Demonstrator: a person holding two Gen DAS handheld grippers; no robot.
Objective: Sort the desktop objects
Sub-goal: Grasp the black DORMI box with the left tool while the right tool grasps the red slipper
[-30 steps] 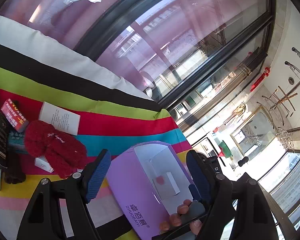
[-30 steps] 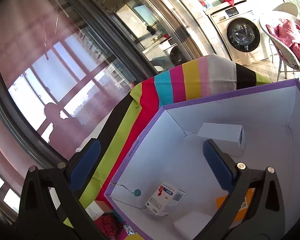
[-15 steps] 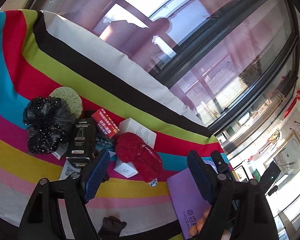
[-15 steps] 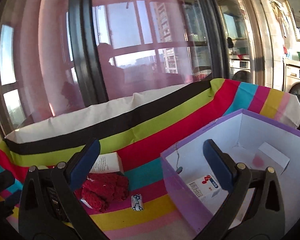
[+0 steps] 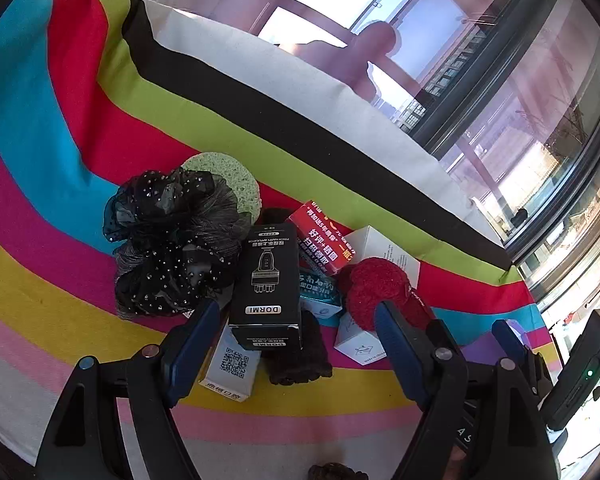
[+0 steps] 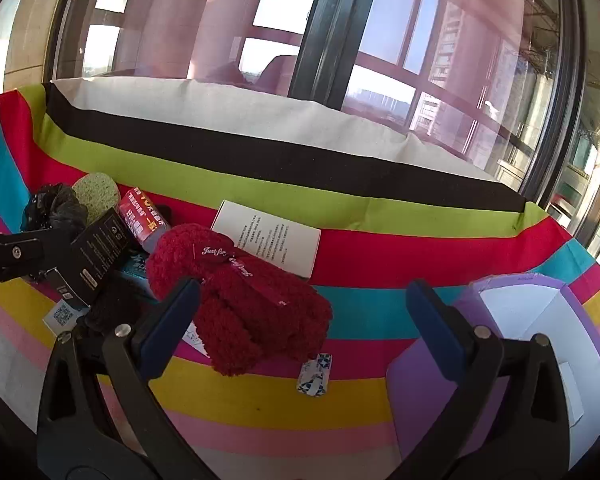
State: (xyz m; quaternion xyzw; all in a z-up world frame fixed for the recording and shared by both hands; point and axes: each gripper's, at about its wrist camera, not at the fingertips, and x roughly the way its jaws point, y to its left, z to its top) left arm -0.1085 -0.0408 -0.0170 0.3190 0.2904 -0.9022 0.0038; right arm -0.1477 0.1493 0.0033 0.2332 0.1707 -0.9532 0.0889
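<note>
Both views now face the clutter; purple box [image 6: 500, 344] slid right.

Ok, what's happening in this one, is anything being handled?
A person with a gripper in each hand is sorting clutter on a striped cloth. Both grippers are open and hold nothing. The left gripper points at the pile, with the black DORMI box in front of its fingers. The right gripper faces the red fluffy item. The purple box sits open to the right.
</note>
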